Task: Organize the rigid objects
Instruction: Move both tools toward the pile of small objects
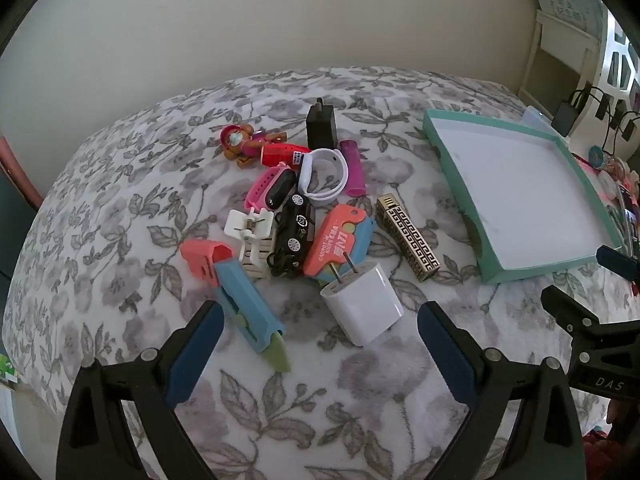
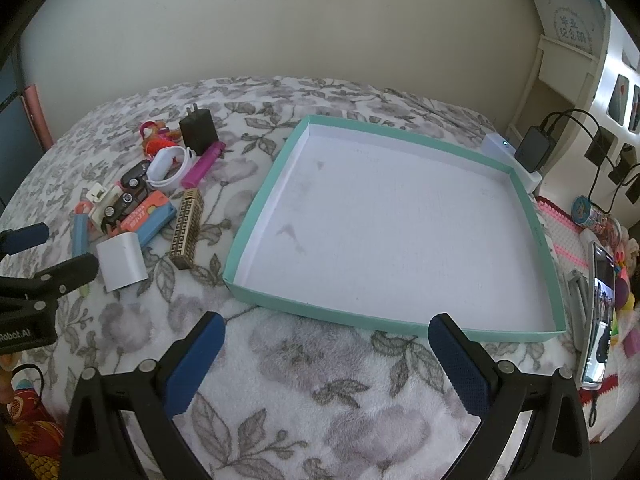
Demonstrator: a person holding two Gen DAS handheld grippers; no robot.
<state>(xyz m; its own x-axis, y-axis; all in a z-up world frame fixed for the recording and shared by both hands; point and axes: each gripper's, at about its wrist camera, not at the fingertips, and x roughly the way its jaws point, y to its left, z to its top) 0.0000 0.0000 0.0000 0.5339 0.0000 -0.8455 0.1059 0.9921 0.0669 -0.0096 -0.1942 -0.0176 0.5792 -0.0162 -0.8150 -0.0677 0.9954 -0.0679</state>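
A pile of small rigid objects lies on the flowered blanket, and the teal tray beside it holds nothing.

I see the pile toward the left side of the blanket: a white charger nearest my left gripper, an orange card printed "CARROT KNIFE", a black toy car, a gold patterned lighter, a white band and a black charger at the far edge. My left gripper hangs over the white charger with its tongs wide apart, touching nothing. My right gripper stands before the tray's near edge, tongs also wide apart. Its body reads "DAS"; the left one reads "Robot.AI".
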